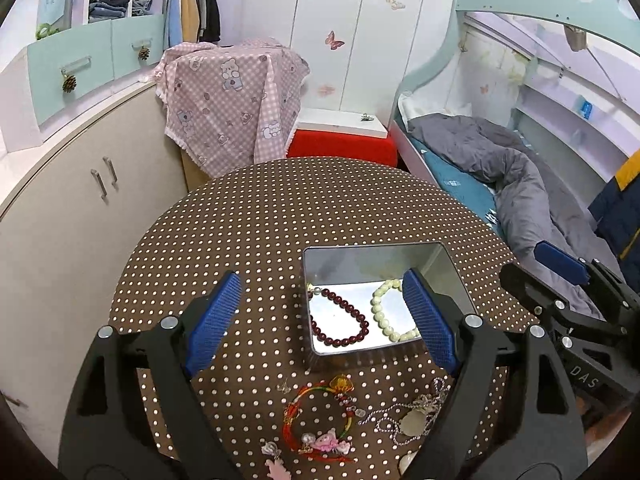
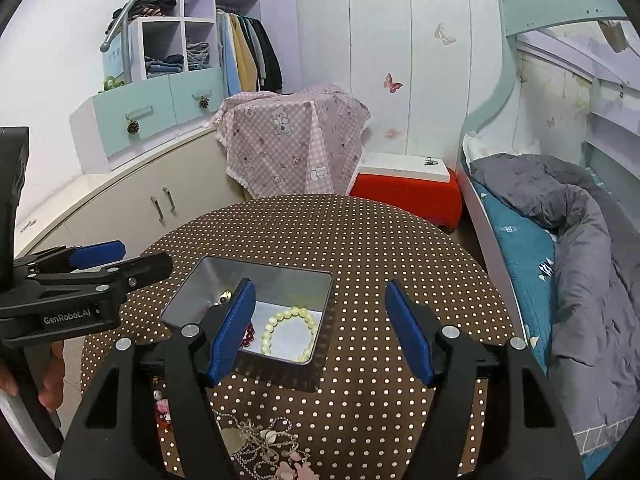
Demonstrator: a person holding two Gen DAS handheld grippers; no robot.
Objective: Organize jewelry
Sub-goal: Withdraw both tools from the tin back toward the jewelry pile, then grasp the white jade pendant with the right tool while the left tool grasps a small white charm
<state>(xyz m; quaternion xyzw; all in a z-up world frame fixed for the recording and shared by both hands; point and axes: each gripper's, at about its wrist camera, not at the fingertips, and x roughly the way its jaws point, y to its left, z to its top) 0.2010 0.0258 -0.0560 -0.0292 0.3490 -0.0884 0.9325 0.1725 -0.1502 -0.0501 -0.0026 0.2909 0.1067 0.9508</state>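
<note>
A shiny metal tin (image 1: 360,254) (image 2: 280,276) stands on the round polka-dot table. Inside it lie a dark red bead bracelet (image 1: 340,318) and a pale green bead bracelet (image 1: 382,316) (image 2: 288,332). My left gripper (image 1: 326,320) hovers open over the tin's near edge with nothing between its blue pads. My right gripper (image 2: 320,328) is open too, empty, just right of the tin. On the cloth before the tin lie a red cord bracelet with pink charms (image 1: 320,420) and a silver chain necklace with a pale pendant (image 1: 408,416) (image 2: 260,440).
The table's brown dotted cloth (image 1: 280,220) has bare room behind and left of the tin. A hand (image 2: 48,376) holds the left gripper's handle. Beyond the table are a bed with a grey quilt (image 1: 520,176), a red stool (image 1: 344,146) and cream cabinets (image 1: 80,200).
</note>
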